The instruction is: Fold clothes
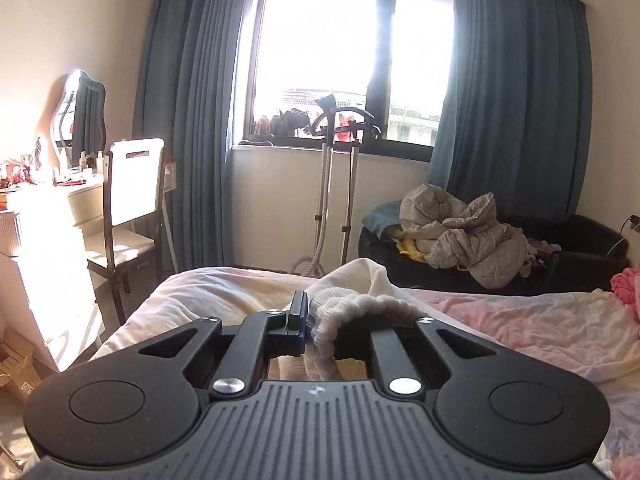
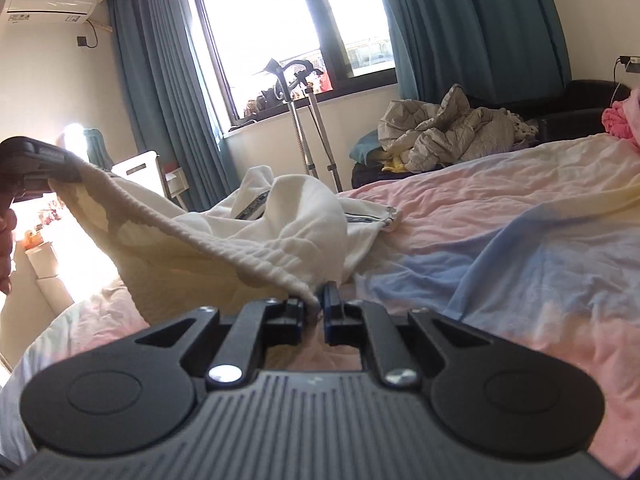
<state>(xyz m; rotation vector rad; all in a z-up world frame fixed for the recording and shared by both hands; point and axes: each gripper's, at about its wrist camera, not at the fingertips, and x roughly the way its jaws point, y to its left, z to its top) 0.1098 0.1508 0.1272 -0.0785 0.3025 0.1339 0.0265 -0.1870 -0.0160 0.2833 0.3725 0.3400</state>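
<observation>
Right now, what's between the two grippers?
Only the white garment's ribbed hem, stretched from the left gripper down to the right gripper. Shows in the right wrist view.

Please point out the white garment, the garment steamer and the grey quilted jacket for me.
white garment (image 2: 304, 216), right wrist view, bunched body.
garment steamer (image 1: 326, 184), left wrist view, pole.
grey quilted jacket (image 1: 464, 236), left wrist view, crumpled middle.

Open pink bedspread (image 2: 500, 216) to the right; bunched cream garment (image 2: 280, 224) heaped ahead and left.
</observation>
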